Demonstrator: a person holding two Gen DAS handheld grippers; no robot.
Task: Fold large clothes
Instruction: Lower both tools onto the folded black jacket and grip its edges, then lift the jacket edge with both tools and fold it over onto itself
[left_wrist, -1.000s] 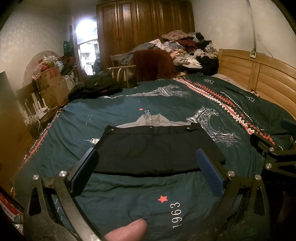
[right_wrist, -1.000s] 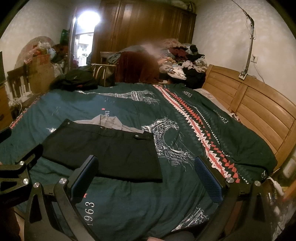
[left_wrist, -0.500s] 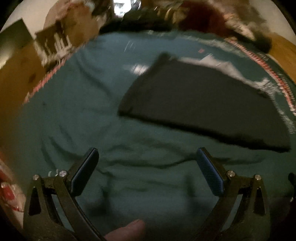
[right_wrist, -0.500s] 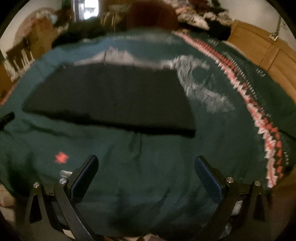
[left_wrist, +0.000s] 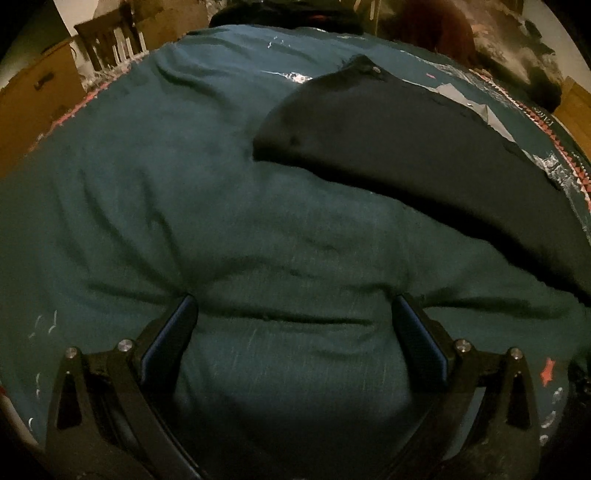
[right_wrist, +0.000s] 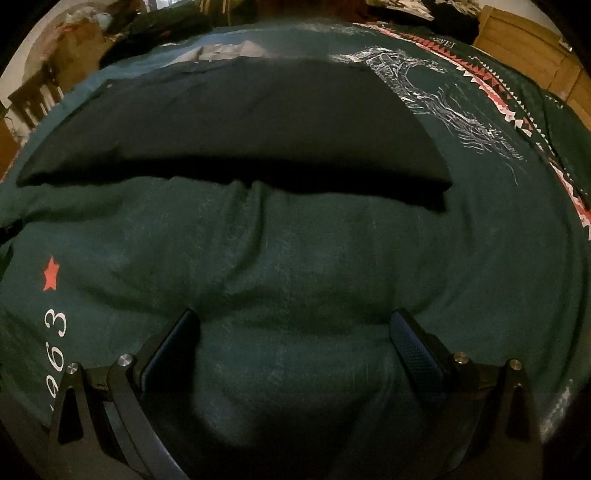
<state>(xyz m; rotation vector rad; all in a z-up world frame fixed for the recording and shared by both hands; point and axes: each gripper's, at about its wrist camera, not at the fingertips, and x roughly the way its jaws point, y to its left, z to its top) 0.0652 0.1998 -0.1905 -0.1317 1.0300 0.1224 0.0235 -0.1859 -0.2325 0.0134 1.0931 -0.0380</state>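
Note:
A folded black garment lies flat on the dark green bedspread, with a grey shirt peeking out along its far edge. My left gripper is open and pressed down into the bedspread, short of the garment's near left corner. Near the garment's front edge, my right gripper also stands open with its fingertips sunk into the quilt. Nothing is between either pair of fingers.
A wooden headboard runs along the right of the bed. A heap of clothes sits beyond the far end. Wooden furniture and a slatted chair stand off the left edge.
Both grippers have dropped from above the bed and tilted down onto the bedspread just in front of the black garment. Both stay open. The garment has not moved.

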